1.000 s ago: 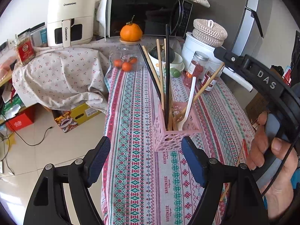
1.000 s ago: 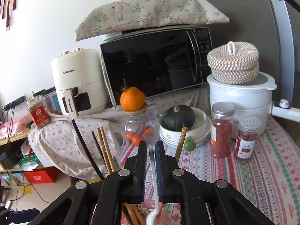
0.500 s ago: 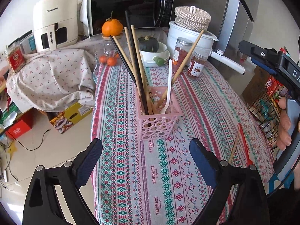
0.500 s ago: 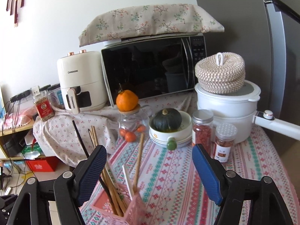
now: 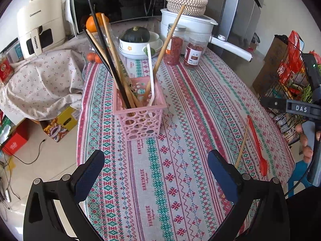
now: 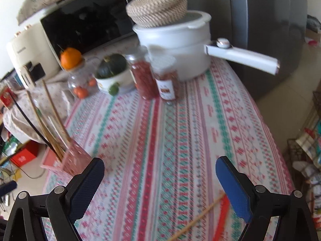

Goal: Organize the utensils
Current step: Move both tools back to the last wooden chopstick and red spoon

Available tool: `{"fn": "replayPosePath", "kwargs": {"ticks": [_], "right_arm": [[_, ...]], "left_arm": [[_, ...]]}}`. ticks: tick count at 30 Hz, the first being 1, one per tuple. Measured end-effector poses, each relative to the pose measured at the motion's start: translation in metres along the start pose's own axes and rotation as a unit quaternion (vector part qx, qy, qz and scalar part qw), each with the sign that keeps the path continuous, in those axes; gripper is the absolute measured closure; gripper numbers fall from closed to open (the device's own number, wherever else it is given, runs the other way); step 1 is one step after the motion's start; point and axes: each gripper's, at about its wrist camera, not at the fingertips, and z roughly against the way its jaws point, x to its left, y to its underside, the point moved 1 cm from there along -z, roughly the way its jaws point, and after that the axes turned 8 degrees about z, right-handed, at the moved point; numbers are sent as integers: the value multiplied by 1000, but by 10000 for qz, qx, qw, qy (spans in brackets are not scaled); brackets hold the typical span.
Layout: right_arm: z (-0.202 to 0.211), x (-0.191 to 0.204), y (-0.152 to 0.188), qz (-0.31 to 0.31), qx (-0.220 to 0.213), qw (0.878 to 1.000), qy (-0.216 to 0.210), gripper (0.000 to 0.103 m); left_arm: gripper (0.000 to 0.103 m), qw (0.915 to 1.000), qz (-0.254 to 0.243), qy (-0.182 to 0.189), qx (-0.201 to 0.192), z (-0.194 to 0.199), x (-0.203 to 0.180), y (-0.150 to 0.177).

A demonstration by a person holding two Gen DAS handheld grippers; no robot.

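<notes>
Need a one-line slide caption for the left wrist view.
Left gripper opening, empty, above the tablecloth; pink basket holds chopsticks and a white spoon; red spoon and one chopstick lie outside.

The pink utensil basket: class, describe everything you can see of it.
The pink utensil basket is a square, plastic-looking holder with round holes in its walls. It stands upright on the patterned tablecloth, touched by neither gripper. Inside lean wooden chopsticks, black chopsticks and a white spoon.
</notes>
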Motion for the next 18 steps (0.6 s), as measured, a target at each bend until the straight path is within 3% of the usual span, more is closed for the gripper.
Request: {"fn": "replayPosePath", "kwargs": {"ticks": [5, 8, 13, 18], "right_arm": [[-36, -31, 39, -92, 1182, 9928, 189, 10], [-53, -49, 60, -227, 1656, 9856, 272, 10], [-72, -73, 79, -412, 2141, 9747, 502, 10], [-91, -80, 91, -151, 2467, 9657, 801, 10]], "left_arm": [[0, 9996, -150, -15, 254, -15, -16, 3], [0, 9989, -243, 32, 404, -24, -29, 4], [0, 9967, -497, 23, 644, -44, -56, 8], [0, 9942, -659, 46, 843, -60, -76, 11]]}}
